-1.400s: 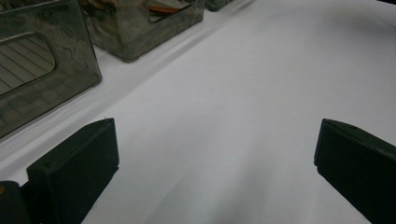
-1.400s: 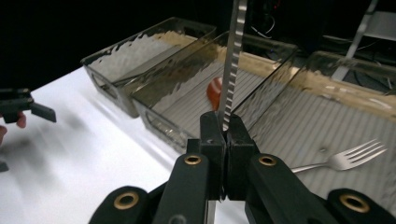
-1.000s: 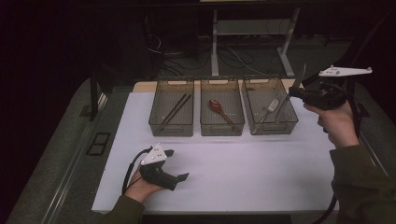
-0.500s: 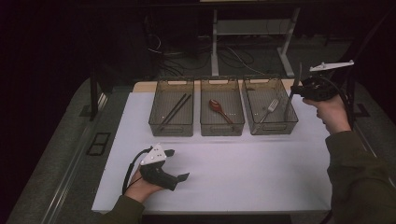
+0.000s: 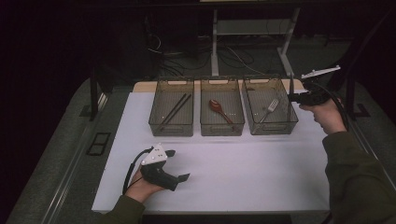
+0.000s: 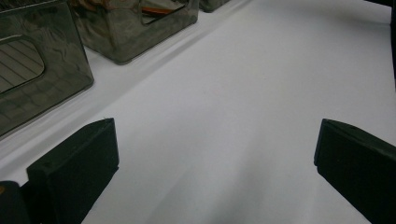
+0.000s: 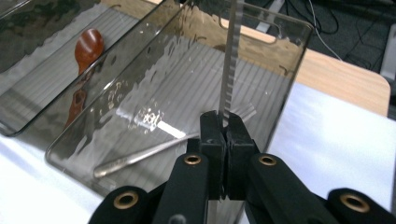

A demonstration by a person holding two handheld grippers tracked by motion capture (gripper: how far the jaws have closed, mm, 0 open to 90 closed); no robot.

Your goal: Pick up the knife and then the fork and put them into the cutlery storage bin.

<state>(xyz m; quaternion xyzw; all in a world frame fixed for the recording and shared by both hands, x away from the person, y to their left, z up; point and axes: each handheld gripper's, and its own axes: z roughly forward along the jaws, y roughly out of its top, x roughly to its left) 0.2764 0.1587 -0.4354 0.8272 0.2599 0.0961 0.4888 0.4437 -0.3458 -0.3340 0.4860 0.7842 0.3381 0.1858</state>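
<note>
My right gripper [image 5: 293, 97] hovers just right of the right-hand bin [image 5: 271, 80], shut on a serrated knife [image 5: 292, 84] that points upward. In the right gripper view the jaws of the gripper [image 7: 223, 126] pinch the knife [image 7: 231, 60] near its lower end, and its blade rises over the bin [image 7: 280, 23], where a fork [image 7: 173, 144] lies. My left gripper [image 5: 180, 164] rests on the white table at the front left in a hand. It is open, with only bare table between the jaws of the gripper [image 6: 215, 154].
Three smoky clear bins stand in a row at the back: the left holds chopsticks [image 5: 173, 111], the middle a red-brown spoon [image 5: 219, 109], the right a fork [image 5: 268, 109]. White table surface [image 5: 243, 168] stretches in front of them. Cables and stand legs lie beyond the table.
The right hand with the knife has drifted left and slightly down, closer to the right bin's edge. The left hand has stayed put.
</note>
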